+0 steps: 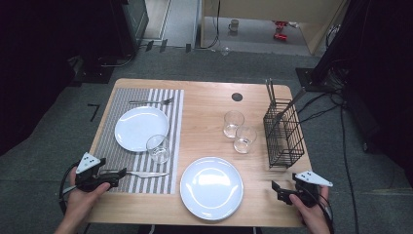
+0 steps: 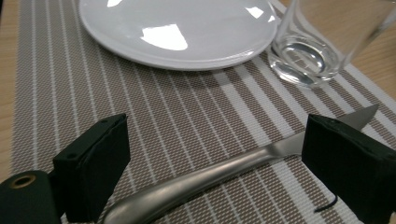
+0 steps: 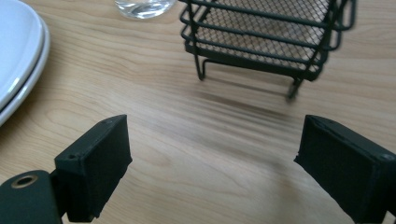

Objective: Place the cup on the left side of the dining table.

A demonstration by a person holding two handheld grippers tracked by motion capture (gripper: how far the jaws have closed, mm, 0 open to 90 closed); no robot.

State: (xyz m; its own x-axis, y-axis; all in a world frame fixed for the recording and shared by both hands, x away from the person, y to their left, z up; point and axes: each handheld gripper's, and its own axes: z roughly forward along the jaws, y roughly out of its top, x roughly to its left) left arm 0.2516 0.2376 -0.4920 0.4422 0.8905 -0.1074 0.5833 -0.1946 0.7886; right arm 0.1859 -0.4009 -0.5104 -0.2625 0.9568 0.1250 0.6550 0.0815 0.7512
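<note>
— Where's the knife [image 2: 205,175]?

— Flat on the striped placemat [image 2: 154,112], near left of the table, between the jaws of the left gripper [image 2: 215,163], which are spread wide and, as far as I can tell, clear of it.

— Risk?

— Its thin, smooth handle could skid or twist out if the jaws close off-centre; the glass [image 2: 322,42] stands just beyond.

— The other gripper?

— The right gripper [image 3: 210,163] is spread too, holding nothing, above bare wood near the wire basket [image 3: 266,37].

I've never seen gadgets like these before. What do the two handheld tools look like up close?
Each is a black handheld body. The left gripper and the right gripper each carry a pale grey three-cornered plate with small dark dots on top, and a black cable trails back past the hand. Their jaws are two thick, blocky black pads. A brass-coloured ring sits at the base in both gripper views. No sleeves show.
</note>
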